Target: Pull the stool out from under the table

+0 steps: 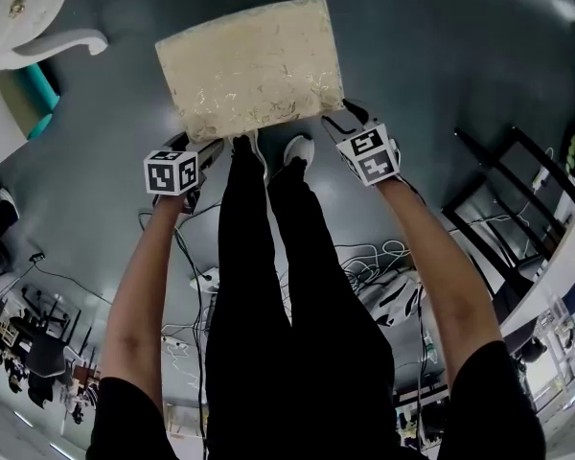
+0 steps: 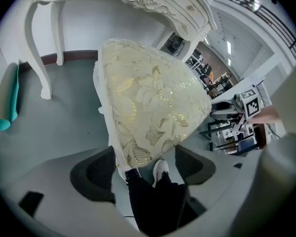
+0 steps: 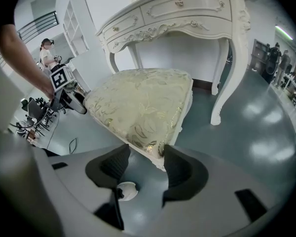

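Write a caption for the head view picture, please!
From above: the left gripper and right gripper hold near corners of the cream-and-gold stool on the grey floor.

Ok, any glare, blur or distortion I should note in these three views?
Head view: sharp, evenly lit, edges curved. Left gripper view: fisheye bulges the stool, corners black. Right gripper view: bright patches glare on the floor, stool crisp.

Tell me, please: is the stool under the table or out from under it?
Out. In the head view the whole stool stands on open floor, apart from the white table at the upper left.
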Motion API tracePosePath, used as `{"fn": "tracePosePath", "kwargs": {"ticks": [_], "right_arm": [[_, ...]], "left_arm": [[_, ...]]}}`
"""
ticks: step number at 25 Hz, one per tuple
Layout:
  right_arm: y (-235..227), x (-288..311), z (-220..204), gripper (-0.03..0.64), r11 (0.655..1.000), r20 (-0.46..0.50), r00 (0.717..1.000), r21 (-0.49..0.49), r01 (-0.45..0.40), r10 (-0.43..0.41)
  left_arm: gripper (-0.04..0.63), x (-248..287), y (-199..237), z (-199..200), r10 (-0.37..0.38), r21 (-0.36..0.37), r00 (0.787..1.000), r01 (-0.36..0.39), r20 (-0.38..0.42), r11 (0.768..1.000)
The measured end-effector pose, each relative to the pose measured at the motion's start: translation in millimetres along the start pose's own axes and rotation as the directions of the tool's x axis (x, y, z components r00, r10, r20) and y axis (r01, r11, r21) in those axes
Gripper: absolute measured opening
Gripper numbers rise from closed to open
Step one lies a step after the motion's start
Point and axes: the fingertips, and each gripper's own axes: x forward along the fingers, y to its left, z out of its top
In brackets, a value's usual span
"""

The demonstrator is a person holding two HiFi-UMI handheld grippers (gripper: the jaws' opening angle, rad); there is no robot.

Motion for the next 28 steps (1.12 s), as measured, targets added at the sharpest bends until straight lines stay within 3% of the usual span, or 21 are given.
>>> {"fn": "tracePosePath", "kwargs": {"ticks": [13, 18, 21, 25, 28], "right_arm": [[9.0, -8.8, -19.4, 0.233, 1.0, -0.011, 1.0, -0.02, -0.014, 0.014], [10.6, -12.6, -22.7, 0.233, 0.998, -0.008, 1.0, -0.057, -0.005, 0.004], [4.9, -10.7, -13.6, 0.2, 0.998, -0.002, 1.0, -0.058, 0.026, -0.026], [-9.2, -0.3, -7.2, 0.202, 0.998, -0.015, 0.999, -0.044, 0.041, -0.042], [-15.1, -20.5, -6.1, 0.201, 0.996, 0.017, 0.996, -0.003, 0.084, -0.084]], "left_arm": [[0.371, -0.8, -12.3, -20.3, 0.001, -0.036, 1.0, -0.001, 0.0, 0.999], [0.37, -2.5, -8.1, -24.7, 0.012, 0.023, 1.0, -0.012, 0.009, 1.0], [0.37, -2.8, -0.9, -20.6, 0.023, 0.028, 0.999, -0.023, 0.027, 0.999], [0.368, -4.7, 3.2, -4.9, 0.036, 0.008, 0.998, -0.037, 0.058, 0.999], [0.37, -27.9, -6.4, -5.3, 0.061, -0.03, 0.988, -0.058, 0.139, 0.998]]}}
